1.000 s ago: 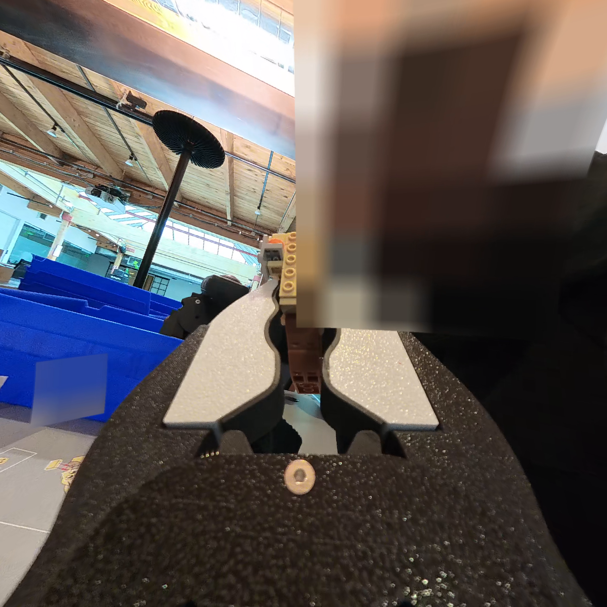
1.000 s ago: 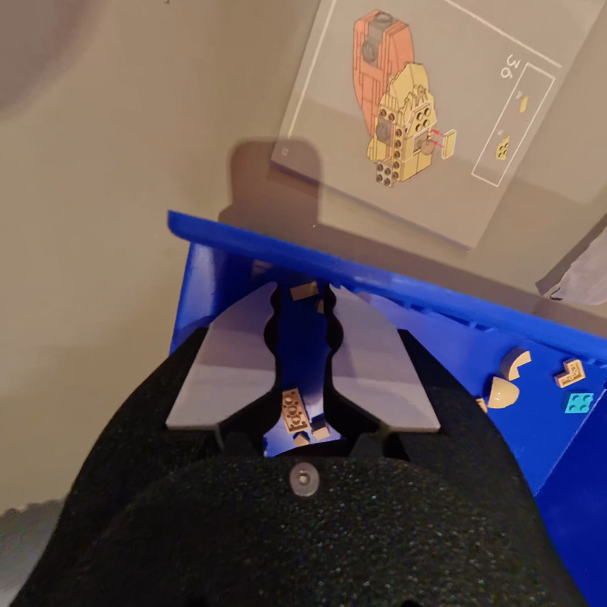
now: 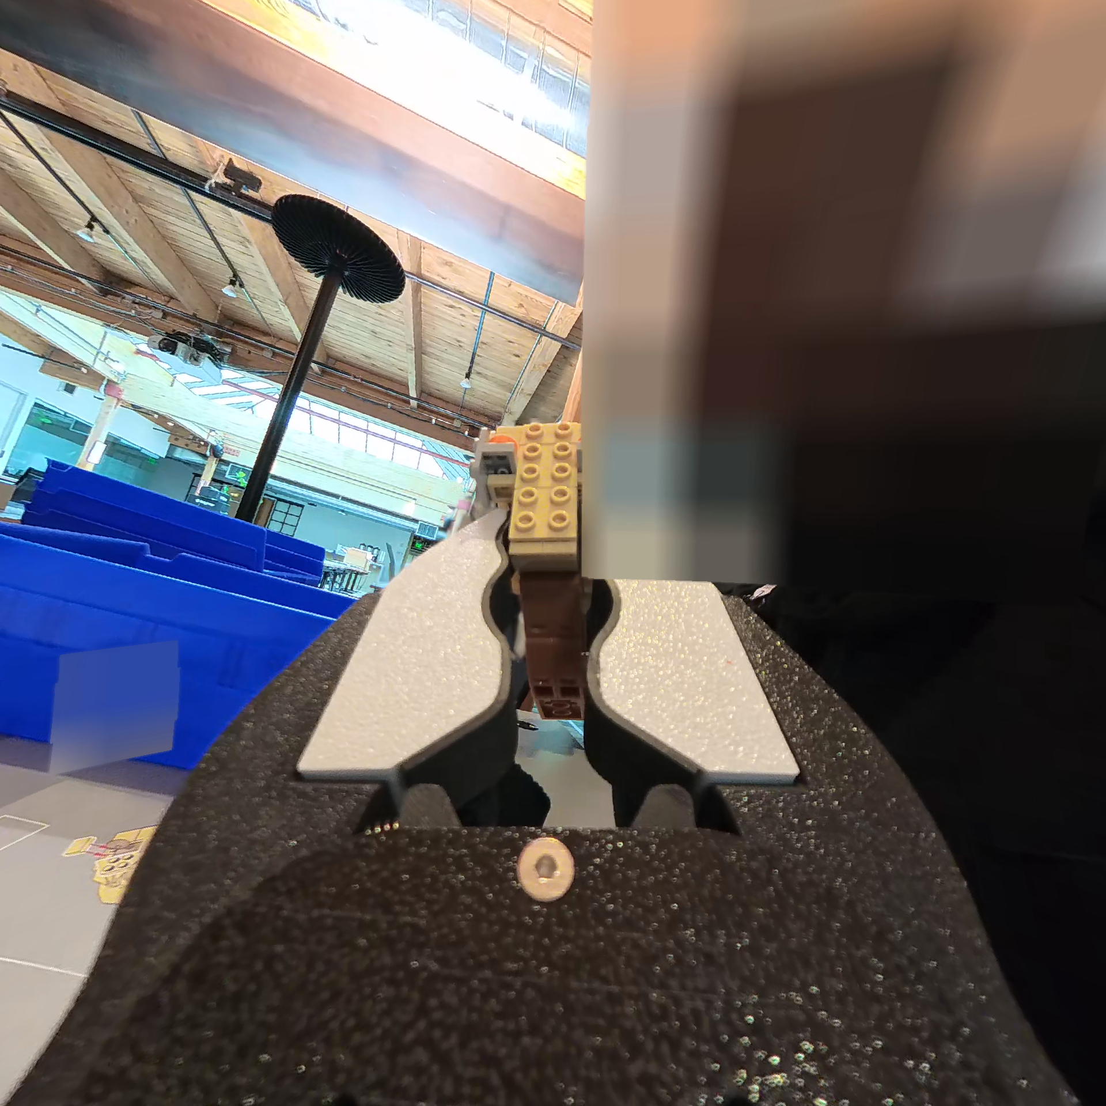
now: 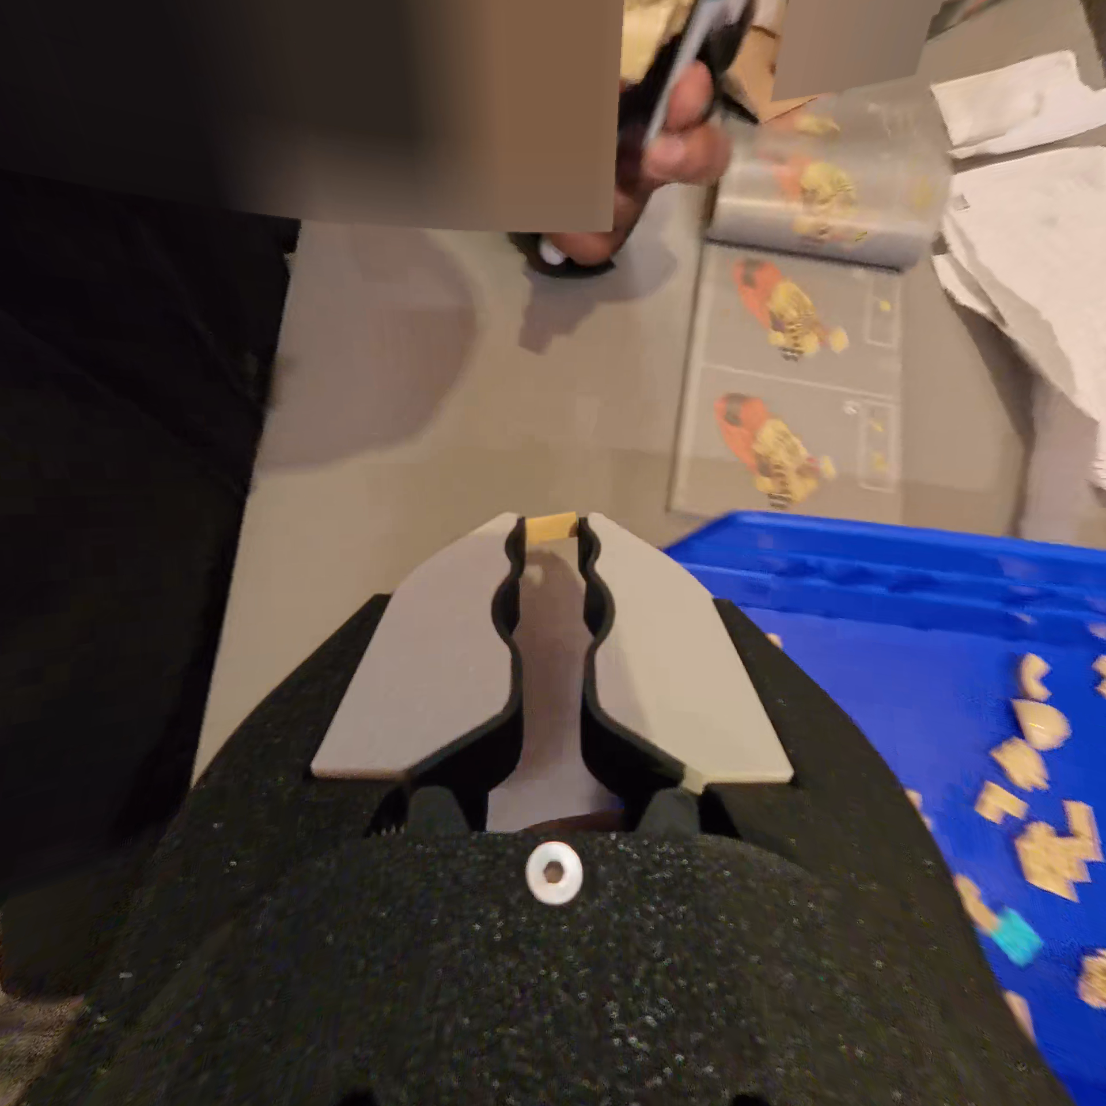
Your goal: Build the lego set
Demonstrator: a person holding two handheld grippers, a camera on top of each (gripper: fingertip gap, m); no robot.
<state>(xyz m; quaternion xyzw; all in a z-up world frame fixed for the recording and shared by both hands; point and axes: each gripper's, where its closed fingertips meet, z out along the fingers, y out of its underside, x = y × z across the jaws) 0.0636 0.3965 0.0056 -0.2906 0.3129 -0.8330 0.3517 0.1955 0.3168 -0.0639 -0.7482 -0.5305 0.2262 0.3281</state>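
Left claw (image 3: 547,598) clamps the brown-and-tan lego model (image 3: 547,538) at frame centre; only the right wrist view shows the right claw (image 4: 552,529) pinching a tan piece (image 4: 552,529).

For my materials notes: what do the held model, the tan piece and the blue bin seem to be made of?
Model: probably hard moulded plastic, slightly glossy, with studs. Tan piece: likely the same plastic, smooth; too small to be sure. Blue bin: apparently moulded plastic with a mild sheen.

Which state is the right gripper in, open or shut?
Shut: the right gripper pinches a small tan piece between its fingertips.
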